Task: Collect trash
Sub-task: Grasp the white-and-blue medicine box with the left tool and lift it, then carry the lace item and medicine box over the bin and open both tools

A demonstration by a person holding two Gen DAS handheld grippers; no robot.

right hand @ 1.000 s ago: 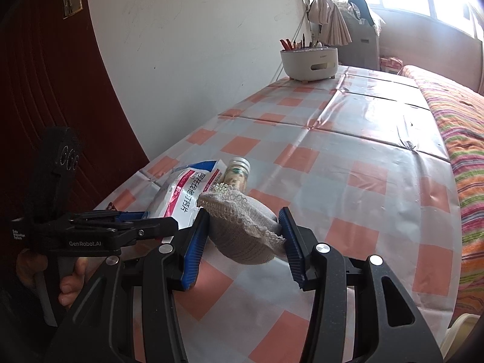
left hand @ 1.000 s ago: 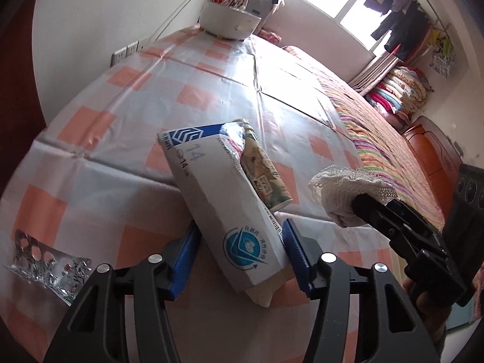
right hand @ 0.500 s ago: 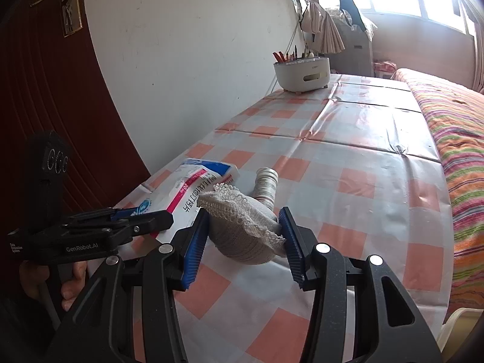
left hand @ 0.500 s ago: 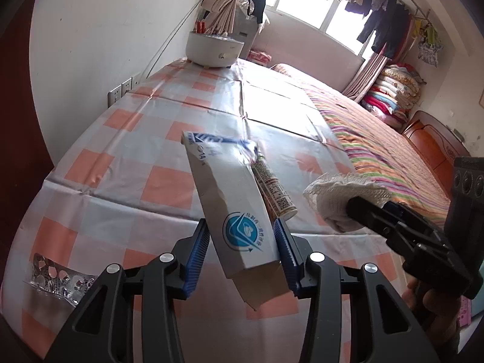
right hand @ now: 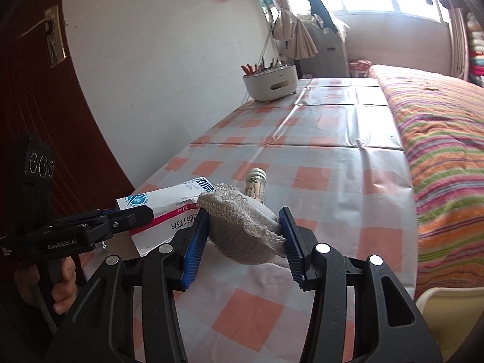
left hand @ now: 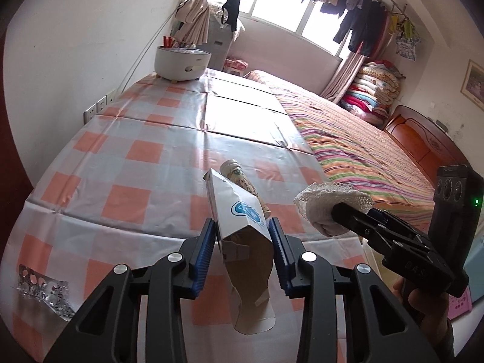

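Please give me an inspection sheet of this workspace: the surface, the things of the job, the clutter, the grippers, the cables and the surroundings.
Surface: table under a glossy orange and white checked cloth, creased along its folds.
Job's things: opened medicine box and lace-edged cloth, both held above the table; small bottle beside the box, whether inside it cannot be told; empty blister pack on the near left corner.
Clutter: white holder with pens at the far end.
Grippers: left gripper shut on the box; right gripper shut on the cloth.
Cables: thin cord along the wall above the sockets.
Surroundings: striped bed alongside, window with hanging clothes.
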